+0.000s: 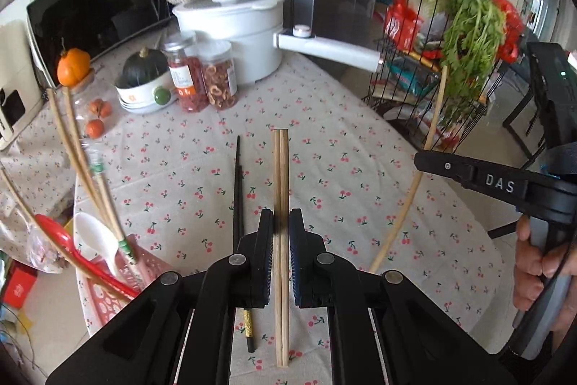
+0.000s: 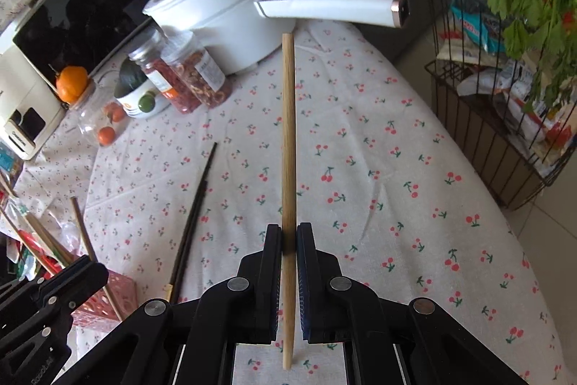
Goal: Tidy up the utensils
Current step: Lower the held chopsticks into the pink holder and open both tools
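Left gripper (image 1: pixel 281 255) is clamping a pair of bamboo chopsticks (image 1: pixel 281 190) above the cherry-print tablecloth (image 1: pixel 360 204). Right gripper (image 2: pixel 288 258) is pinching a single bamboo chopstick (image 2: pixel 288 132). Black chopsticks (image 1: pixel 237 197) are lying on the cloth near its left edge, beside the pink basket (image 1: pixel 108 294) holding utensils.

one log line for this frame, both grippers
left gripper: shut on bamboo chopstick pair | right gripper: shut on single bamboo chopstick | black chopsticks: on tablecloth
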